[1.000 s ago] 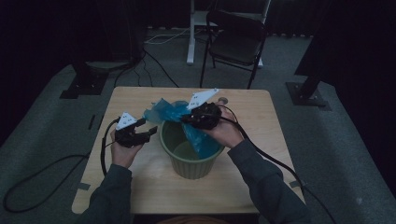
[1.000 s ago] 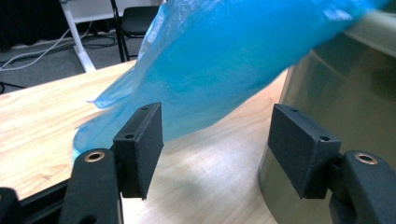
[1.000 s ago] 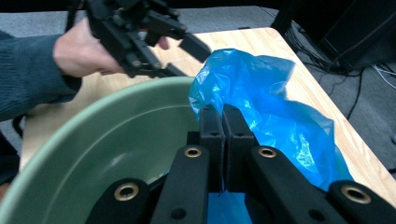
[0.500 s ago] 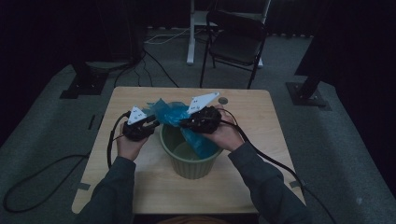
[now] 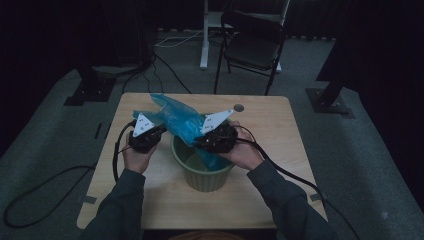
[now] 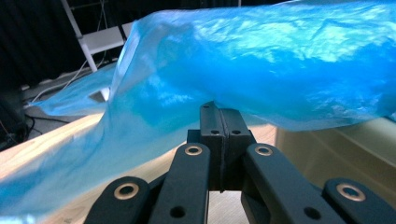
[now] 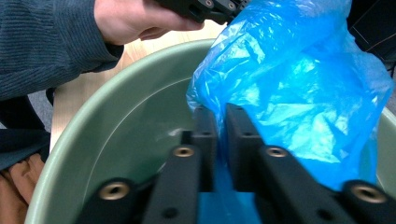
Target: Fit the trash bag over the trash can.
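From the high view, the left tool [image 5: 152, 136] has come in from the left side of the desk [image 5: 280, 130] to the near edge of the blue bag [image 5: 175, 117], which drapes from the desk's far left across the rim of the green bin [image 5: 202, 175]. A second ago this tool stood apart from the plastic; now it sits against it. The right tool [image 5: 212, 142] holds its place over the bin's mouth, where the bag hangs down inside.

In the left gripper view, the left tool [image 6: 223, 122] has just been closing and its jaws now stand together, with the bag's [image 6: 261, 60] lower edge lying right at their tips; it seems pinched there, though the film itself is hard to see between them.

In the right gripper view, the right tool [image 7: 220, 122] has just been opening slightly: a narrow gap shows, with blue plastic [image 7: 299, 93] between the jaws inside the bin [image 7: 116, 135]. The grip looks to be passing to the left hand, ready for spreading the bag over the rim.
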### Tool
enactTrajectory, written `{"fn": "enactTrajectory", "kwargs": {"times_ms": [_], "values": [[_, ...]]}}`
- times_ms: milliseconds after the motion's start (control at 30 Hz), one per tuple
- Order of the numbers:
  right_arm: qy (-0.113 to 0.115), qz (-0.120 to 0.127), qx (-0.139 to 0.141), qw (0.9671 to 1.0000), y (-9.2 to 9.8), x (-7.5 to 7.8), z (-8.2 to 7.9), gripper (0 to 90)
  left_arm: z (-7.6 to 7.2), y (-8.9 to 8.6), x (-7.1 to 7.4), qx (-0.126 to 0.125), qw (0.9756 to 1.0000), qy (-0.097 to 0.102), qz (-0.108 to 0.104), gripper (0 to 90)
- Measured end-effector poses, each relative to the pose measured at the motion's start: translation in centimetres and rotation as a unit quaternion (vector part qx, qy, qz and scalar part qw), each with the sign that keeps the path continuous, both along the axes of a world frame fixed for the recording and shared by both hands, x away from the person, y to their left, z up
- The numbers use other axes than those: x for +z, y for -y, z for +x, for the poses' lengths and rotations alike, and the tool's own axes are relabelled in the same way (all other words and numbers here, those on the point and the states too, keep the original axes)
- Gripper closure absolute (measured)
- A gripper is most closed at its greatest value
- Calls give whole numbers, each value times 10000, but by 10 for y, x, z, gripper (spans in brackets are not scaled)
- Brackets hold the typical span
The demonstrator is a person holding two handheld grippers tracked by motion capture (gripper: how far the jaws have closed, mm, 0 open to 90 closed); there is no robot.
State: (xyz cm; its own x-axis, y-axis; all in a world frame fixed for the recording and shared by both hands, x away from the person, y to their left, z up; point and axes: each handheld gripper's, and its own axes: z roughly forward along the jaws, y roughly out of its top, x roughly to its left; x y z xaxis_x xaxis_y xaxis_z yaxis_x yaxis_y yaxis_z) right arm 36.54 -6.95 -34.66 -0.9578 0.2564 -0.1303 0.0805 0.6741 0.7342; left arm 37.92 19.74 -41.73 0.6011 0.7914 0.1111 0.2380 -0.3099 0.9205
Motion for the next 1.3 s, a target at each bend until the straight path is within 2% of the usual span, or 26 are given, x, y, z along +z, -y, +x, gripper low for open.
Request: {"fn": "enactTrajectory", "kwargs": {"times_ms": [67, 133, 333, 400, 467, 533, 667, 767, 867, 1067, 1133, 1233, 1267, 1300], "values": [[39, 12, -30, 10000, 0, 1, -1, 745, -1, 1, 1, 16, 10000, 40, -3, 900], [161, 155, -90, 9997, 0, 6, 0, 639, -1, 1, 2, 16, 10000, 62, 15, 900], [7, 437, -154, 9989, 7, 18, 7, 578, -1, 0, 2, 44, 10000, 79, 19, 899], [-34, 501, -95, 9987, 10, 22, 7, 552, -1, -1, 1, 69, 10000, 70, 14, 900], [-60, 507, -80, 9987, 11, 23, 6, 543, -1, -1, 1, 82, 9999, 69, 16, 900], [17, 511, -149, 9986, 13, 26, 5, 552, -1, -1, 1, 80, 9999, 93, -13, 900], [34, 594, -397, 9974, 8, 31, 14, 585, -6, 4, 3, -11, 9998, 198, 5, 900], [-113, 604, -691, 9957, 1, 32, 26, 604, -7, 6, 3, -52, 9997, 233, 4, 900], [-205, 577, -862, 9944, -8, 31, 35, 604, -8, 6, 3, -68, 9997, 237, 35, 899], [-386, 397, -912, 9943, -22, 23, 45, 537, -11, 8, 2, -154, 9996, 232, 56, 900], [-464, 276, -883, 9946, -26, 18, 47, 565, -13, 10, 3, -191, 9995, 242, 41, 899], [-522, -18, -743, 9959, -28, 13, 46, 736, -15, 10, 4, -244, 9994, 260, 12, 899], [-522, -18, -743, 9959, -28, 13, 46, 736, -15, 10, 4, -244, 9994, 260, 12, 899], [-499, -105, -727, 9960, -28, 12, 44, 783, -17, 10, 5, -277, 9993, 267, -3, 899]]}}
